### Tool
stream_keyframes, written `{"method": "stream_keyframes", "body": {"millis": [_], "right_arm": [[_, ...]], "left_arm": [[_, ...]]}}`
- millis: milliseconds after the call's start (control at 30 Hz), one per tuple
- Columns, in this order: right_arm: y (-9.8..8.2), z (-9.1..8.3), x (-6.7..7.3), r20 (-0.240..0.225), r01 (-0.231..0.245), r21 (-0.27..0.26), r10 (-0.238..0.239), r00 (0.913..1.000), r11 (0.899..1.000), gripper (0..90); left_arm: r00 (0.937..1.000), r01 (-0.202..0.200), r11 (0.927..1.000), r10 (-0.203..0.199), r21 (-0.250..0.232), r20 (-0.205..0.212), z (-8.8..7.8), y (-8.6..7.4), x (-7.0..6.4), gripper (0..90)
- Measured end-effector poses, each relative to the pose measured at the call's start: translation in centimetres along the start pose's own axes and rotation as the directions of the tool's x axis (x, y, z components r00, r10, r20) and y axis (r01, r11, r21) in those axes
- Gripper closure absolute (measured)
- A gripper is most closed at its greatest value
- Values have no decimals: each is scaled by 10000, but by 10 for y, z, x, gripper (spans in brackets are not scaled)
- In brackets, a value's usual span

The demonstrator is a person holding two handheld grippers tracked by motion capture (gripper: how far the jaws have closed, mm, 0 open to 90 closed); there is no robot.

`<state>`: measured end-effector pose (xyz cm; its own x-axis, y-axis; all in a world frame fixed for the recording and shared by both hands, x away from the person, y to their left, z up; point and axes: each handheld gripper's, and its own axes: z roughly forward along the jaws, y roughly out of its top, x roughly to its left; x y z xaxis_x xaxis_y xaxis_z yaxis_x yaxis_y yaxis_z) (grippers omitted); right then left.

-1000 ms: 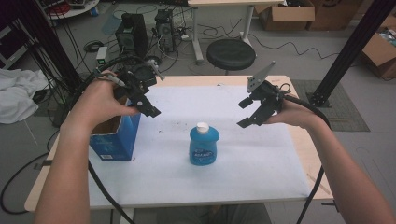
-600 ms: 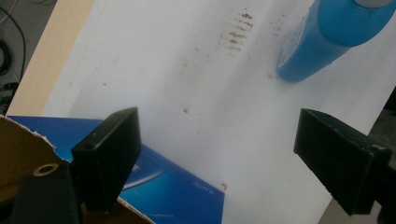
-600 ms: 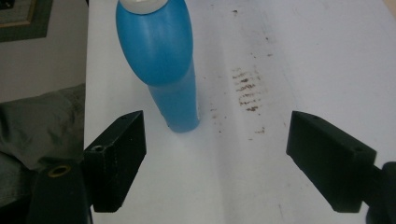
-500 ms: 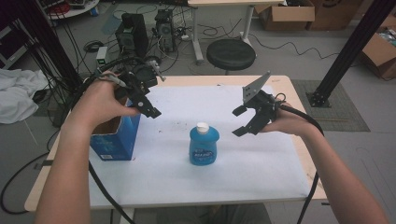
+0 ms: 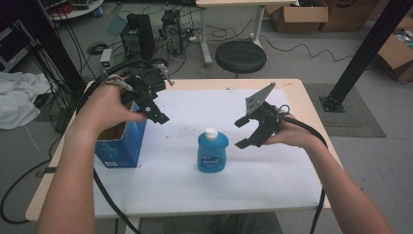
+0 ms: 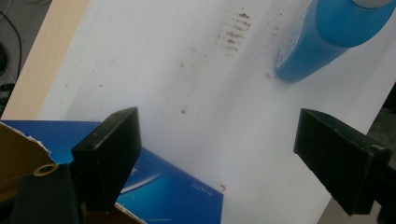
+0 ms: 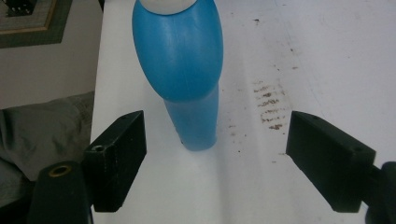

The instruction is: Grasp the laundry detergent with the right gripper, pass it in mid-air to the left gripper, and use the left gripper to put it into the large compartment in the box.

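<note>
A blue bottle [image 5: 213,152] with a white cap stands upright near the middle of the white table [image 5: 272,175]. My right gripper [image 5: 244,132] hovers just to its right, open, jaws pointing at it; in the right gripper view the bottle [image 7: 187,70] stands ahead, between and beyond the jaws. My left gripper [image 5: 158,112] is open above the right edge of an open blue cardboard box [image 5: 119,144] at the table's left. In the left gripper view the box [image 6: 159,186] lies below the jaws and the bottle [image 6: 327,37] sits at upper right.
A round black stool [image 5: 241,57] and computer towers [image 5: 139,31] stand beyond the far edge. A black frame post [image 5: 365,53] rises at the right. Faint brown smudges [image 7: 268,105] mark the table top beside the bottle. Cables trail from both grippers.
My right gripper has come down and moved left, closer to the bottle. The left gripper has stayed over the box.
</note>
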<state>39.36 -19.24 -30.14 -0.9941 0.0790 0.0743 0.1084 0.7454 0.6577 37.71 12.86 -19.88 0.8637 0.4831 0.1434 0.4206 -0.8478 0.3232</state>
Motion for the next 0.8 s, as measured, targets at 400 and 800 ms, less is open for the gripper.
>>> {"method": "stream_keyframes", "body": {"millis": [400, 800], "right_arm": [[4, 21, 5, -304, 252, -237, -259, 9992, 9994, 201], [7, 41, 8, -454, 416, -256, -427, 9981, 9988, 207]], "left_arm": [[10000, -11, 10000, 10, 29, 66, 1, -3, -1, 158], [9999, -5, 10000, 5, 21, 104, 3, -3, -1, 159]]}}
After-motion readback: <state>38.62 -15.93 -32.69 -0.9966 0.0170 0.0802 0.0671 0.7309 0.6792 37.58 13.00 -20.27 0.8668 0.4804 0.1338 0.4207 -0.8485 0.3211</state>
